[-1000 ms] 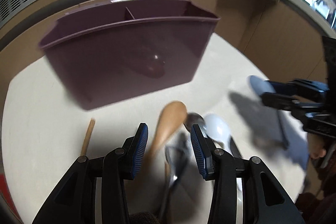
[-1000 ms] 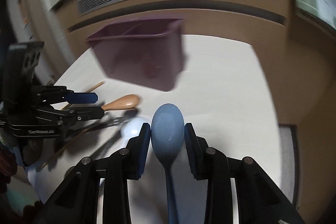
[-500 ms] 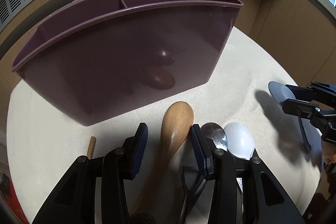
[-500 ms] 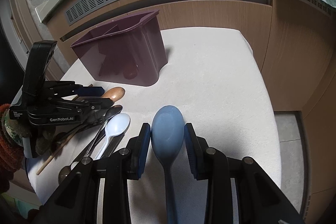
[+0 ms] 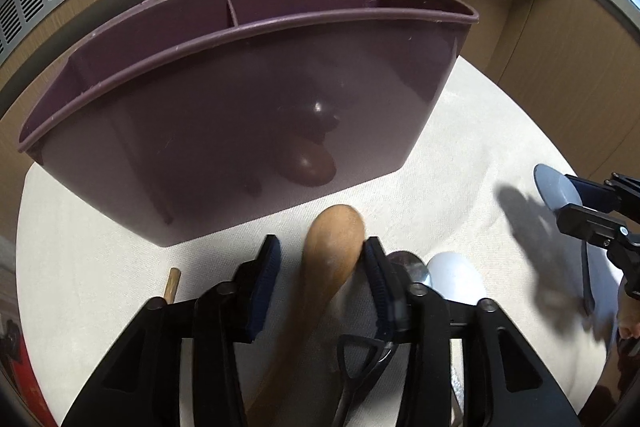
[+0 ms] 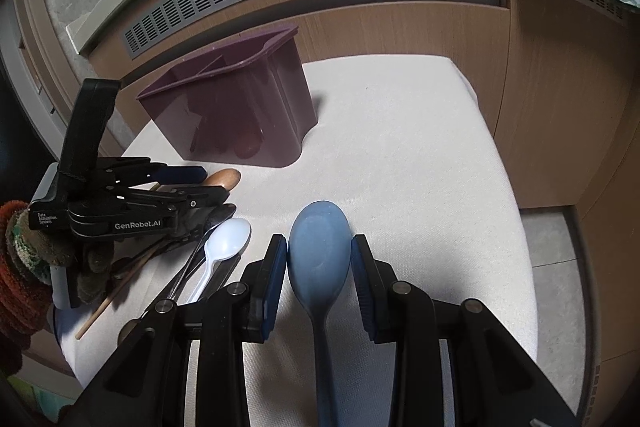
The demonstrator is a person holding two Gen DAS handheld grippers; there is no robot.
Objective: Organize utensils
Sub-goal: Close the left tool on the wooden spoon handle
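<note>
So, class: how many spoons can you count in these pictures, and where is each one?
4. The blue spoon sits in the right gripper; the wooden spoon lies between the left gripper fingers; a metal spoon and a white plastic spoon lie beside it. The pile may hide more.

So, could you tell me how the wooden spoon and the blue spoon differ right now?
The wooden spoon is brown wood, while the blue spoon looks like matte plastic. The wooden spoon sits between the open fingers of the left gripper, touching only one pad; the blue spoon is pinched at its bowl by the right gripper. The wooden spoon lies close to the purple caddy; the blue spoon is farther off. Both have oval bowls.
</note>
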